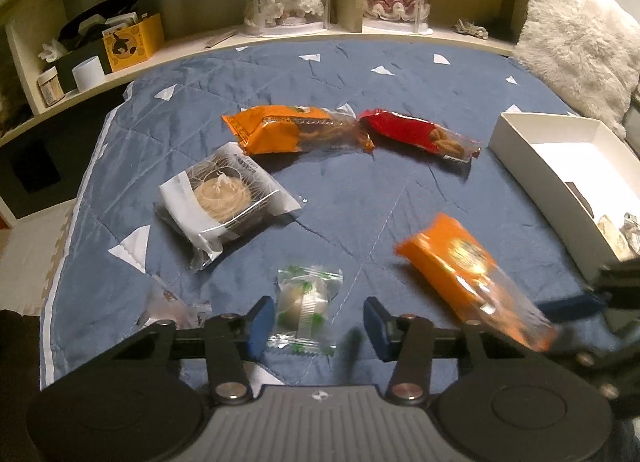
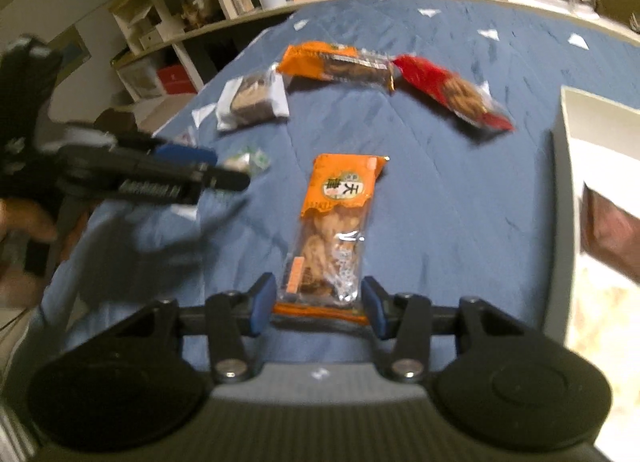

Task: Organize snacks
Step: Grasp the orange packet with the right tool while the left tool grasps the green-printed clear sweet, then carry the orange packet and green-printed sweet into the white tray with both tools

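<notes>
My left gripper [image 1: 318, 326] is open low over the blue quilt [image 1: 360, 73]. A small round candy in a clear green-printed wrapper [image 1: 306, 308] lies between its fingers, nearer the left one. An orange snack pack [image 2: 334, 221] points away from my right gripper [image 2: 318, 306], which is shut on its near end. In the left wrist view this pack [image 1: 468, 278] is blurred at the lower right, with a blue finger [image 1: 568, 306] of the right gripper beside it. The right wrist view shows the left gripper [image 2: 200, 169] side-on, above the candy [image 2: 248, 161].
Another orange pack [image 1: 296, 133], a red pack [image 1: 420, 137] and a white-wrapped pastry [image 1: 228, 197] lie further back on the quilt. An open white box [image 1: 560, 181] stands at the right. A small clear packet [image 1: 172, 306] lies at the left. Shelves and a fluffy pillow [image 1: 576, 41] border the bed.
</notes>
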Motion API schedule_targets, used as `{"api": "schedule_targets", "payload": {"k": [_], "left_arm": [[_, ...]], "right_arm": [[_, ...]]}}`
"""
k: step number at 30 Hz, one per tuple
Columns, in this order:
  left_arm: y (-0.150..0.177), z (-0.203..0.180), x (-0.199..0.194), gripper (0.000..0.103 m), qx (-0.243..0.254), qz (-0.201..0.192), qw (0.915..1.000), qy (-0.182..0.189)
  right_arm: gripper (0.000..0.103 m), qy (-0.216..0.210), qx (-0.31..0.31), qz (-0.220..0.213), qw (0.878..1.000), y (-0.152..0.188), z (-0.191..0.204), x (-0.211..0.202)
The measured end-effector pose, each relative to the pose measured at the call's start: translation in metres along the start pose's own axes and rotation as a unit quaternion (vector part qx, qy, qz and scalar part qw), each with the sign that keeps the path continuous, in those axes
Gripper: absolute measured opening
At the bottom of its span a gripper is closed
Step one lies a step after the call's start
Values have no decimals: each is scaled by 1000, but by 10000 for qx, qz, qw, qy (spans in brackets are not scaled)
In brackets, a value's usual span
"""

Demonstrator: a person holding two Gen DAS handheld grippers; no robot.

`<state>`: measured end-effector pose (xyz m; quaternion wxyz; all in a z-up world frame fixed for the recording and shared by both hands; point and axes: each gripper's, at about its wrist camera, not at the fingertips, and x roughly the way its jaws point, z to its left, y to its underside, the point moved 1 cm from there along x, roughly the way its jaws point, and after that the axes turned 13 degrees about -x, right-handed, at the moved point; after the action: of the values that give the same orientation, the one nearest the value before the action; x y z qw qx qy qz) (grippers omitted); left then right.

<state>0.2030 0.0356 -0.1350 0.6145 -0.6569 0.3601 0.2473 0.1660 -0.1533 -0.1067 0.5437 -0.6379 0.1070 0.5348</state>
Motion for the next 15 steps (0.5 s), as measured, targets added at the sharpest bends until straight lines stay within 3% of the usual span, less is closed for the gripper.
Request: {"api": "schedule_targets", "payload": {"k": [8,10,15], "left_arm": [[1,-1,10,45,-40,39,10000,-75],[3,-4,14,39,53,166,9998,-131],[6,-13,9,39,255,326,9990,-172]], "right_arm": [[56,-125,361,129,9992,30,3,-30],[62,-71,422,95,9990,31,3,-32],[76,6,517,-68,9986,26,2,-28]]}}
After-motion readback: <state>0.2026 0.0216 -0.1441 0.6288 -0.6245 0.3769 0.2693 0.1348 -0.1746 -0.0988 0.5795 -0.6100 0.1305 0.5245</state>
